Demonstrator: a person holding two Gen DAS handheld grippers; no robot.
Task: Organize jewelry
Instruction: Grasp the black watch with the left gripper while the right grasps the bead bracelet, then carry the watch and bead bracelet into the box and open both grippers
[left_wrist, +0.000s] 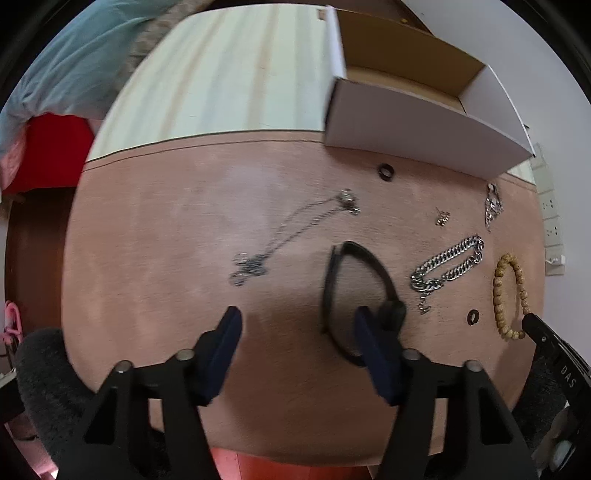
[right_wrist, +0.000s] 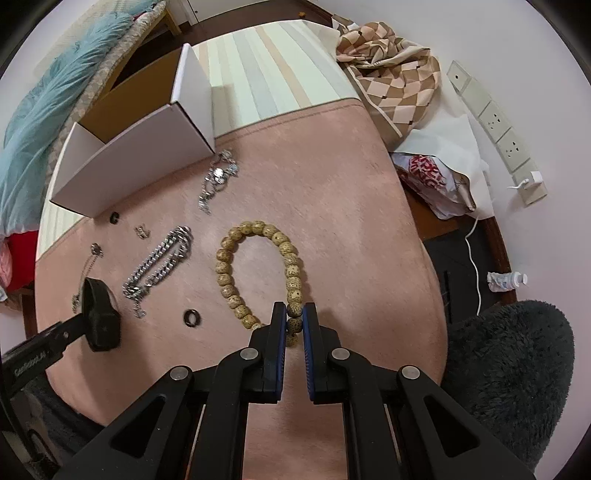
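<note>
Right wrist view: right fingers (right_wrist: 294, 314) pinch bead bracelet (right_wrist: 258, 273); left fingers (left_wrist: 295, 325) spread.

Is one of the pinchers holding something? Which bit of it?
Yes. The right gripper pinches the wooden bead bracelet by the beads at its near end. The left gripper is open, holding nothing.

One box (left_wrist: 424, 136); two black rings (left_wrist: 386, 172); three bracelets (left_wrist: 448, 264); one necklace (left_wrist: 291, 229); one earring pair (left_wrist: 442, 217).

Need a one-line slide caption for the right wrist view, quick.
Right gripper shut on the wooden bead bracelet on the pink mat, silver chain bracelet and open white box beyond.
</note>
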